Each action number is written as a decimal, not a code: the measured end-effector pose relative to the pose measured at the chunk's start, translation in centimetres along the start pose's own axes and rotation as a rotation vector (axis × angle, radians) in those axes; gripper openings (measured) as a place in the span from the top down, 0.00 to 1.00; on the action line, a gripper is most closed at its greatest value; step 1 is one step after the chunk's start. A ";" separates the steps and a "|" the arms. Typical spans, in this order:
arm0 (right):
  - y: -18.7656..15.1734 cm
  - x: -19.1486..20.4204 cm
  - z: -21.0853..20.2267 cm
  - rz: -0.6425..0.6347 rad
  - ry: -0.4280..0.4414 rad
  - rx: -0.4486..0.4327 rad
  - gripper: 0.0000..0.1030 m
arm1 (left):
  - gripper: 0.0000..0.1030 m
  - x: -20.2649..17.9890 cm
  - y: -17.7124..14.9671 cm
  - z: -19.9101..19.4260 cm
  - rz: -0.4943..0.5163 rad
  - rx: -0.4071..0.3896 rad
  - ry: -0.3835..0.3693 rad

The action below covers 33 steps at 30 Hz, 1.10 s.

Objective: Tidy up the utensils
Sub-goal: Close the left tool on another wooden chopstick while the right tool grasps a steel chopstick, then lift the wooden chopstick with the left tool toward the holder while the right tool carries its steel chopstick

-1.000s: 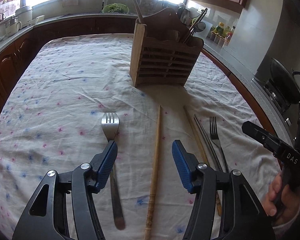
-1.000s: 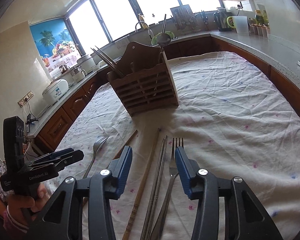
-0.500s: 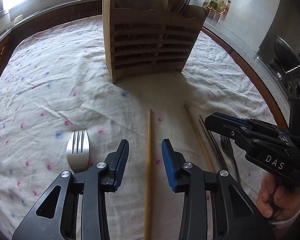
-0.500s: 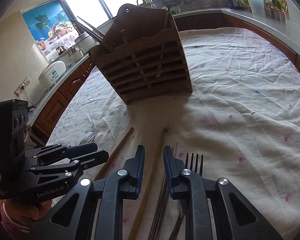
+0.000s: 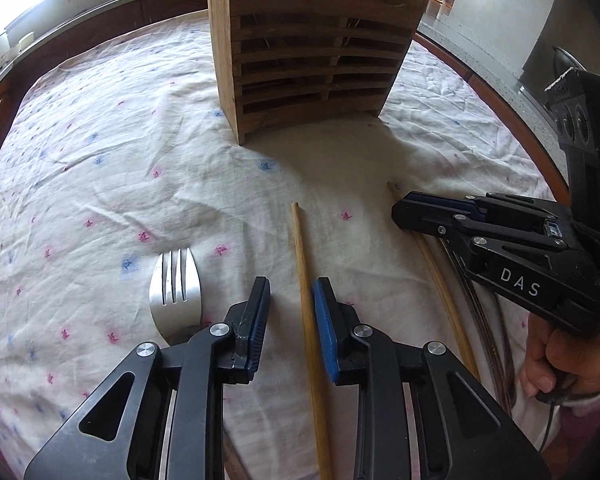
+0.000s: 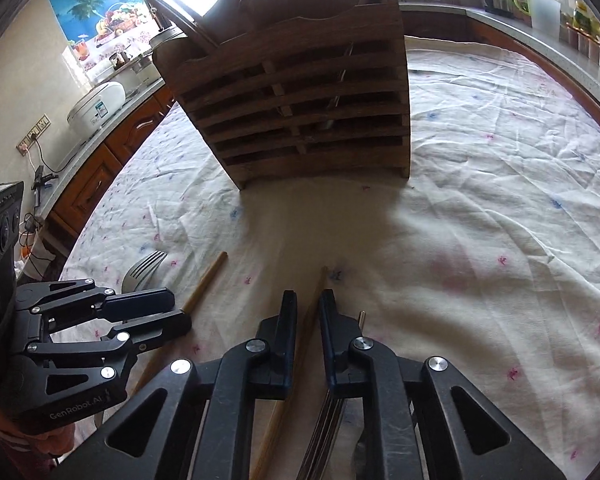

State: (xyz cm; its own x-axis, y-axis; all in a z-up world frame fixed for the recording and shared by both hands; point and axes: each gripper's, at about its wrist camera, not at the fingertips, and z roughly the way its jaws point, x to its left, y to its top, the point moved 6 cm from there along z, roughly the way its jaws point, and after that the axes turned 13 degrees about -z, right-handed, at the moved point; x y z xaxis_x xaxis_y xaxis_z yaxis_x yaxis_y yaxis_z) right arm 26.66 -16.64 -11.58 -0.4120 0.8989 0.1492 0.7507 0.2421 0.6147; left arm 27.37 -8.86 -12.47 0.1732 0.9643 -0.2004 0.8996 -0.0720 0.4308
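So both grippers are down low over the tablecloth (image 5: pixel 100 140) right now, each one lined up on its own wooden chopstick. The left gripper (image 5: pixel 290 292) has its blue pads either side of the left chopstick (image 5: pixel 302 264), jaws narrow and closing, with a sliver of cloth showing on both sides of the stick, so it's between them but not pinched yet. The right gripper (image 6: pixel 308 304) is even tighter around the second chopstick (image 6: pixel 318 292), also closing; can't really tell if the pads are touching the wood. A fork (image 5: pixel 175 292) lies tines-up just left of the left gripper, partly under it. Under the right gripper's right finger there's a bundle of metal chopsticks (image 6: pixel 328 420), and what looks like another fork beside them, mostly hidden. The slatted wooden utensil holder (image 5: pixel 312 52) stands upright farther back on the cloth, well apart from the loose utensils, with a few handles poking out the top.
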 end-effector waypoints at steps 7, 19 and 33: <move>0.4 0.2 0.4 -0.053 0.002 0.037 0.89 | 0.80 -1.1 1.3 1.0 0.083 0.020 0.043; 0.2 0.4 0.0 -0.055 -0.020 0.030 0.92 | 0.95 -1.7 1.1 0.7 0.074 -0.018 0.038; 1.1 1.7 -7.0 0.011 0.073 -0.137 0.94 | 0.95 -1.0 0.3 -8.2 -0.047 -0.164 -0.130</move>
State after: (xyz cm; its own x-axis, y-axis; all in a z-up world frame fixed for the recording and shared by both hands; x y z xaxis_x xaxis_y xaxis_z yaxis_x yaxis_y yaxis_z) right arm 23.17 -17.43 -5.21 -0.4445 0.8710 0.2092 0.6800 0.1761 0.7118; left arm 24.16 -7.78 -4.97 0.1929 0.9237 -0.3309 0.8325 0.0245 0.5535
